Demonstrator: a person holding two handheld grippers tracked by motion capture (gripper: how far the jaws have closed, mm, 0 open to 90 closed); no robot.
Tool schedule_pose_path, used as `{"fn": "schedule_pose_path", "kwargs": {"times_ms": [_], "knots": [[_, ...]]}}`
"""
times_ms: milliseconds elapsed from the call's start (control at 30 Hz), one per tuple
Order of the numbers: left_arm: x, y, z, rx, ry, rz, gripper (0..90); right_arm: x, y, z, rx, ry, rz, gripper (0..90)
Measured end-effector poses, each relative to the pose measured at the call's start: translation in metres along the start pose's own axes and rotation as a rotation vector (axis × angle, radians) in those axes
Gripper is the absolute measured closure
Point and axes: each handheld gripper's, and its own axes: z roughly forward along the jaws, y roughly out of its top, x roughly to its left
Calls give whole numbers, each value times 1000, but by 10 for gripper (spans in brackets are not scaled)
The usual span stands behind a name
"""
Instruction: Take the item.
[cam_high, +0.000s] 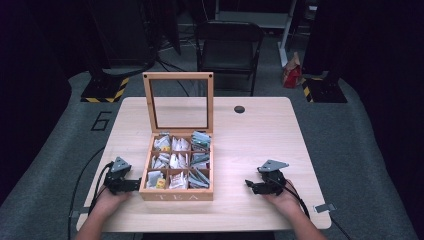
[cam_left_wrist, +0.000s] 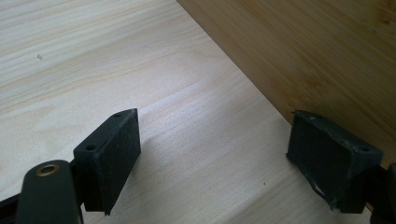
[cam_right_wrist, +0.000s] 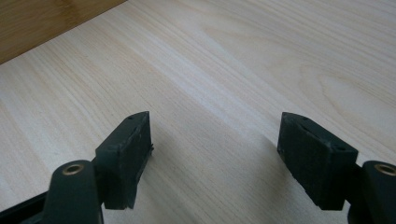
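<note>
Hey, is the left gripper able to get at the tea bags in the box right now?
Probably yes. The lid stands open, the tea bags lie uncovered, and the left gripper sits open beside the tea box, nothing between.

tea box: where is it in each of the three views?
High view: tea box sits at centre, lid open, between the left gripper and right gripper.
Left gripper view: its brown wooden side fills the upper right.
Right gripper view: a brown strip in the top left corner.
Shared landmark: the pale wooden table.

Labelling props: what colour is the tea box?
Light brown wood tea box, with "TEA" on its front; clearest in the high view.
</note>
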Motion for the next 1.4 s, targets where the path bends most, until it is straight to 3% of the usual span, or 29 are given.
{"fn": "schedule_pose_path", "kwargs": {"times_ms": [600, 900, 1100, 1267, 1400], "knots": [[0, 0, 0, 0, 1, 0, 168, -1, 0, -1, 1, 4, -9, 286], [0, 0, 0, 0, 0, 1, 168, -1, 2, -2, 9, 1, -3, 366], [0, 0, 0, 0, 1, 1, 168, 0, 7, -5, 41, -18, -30, 430], [0, 0, 0, 1, 0, 1, 167, 2, 11, -13, 28, -3, -46, 468], [0, 0, 0, 0, 0, 0, 167, 5, 15, -20, 6, 7, -20, 477]]}}
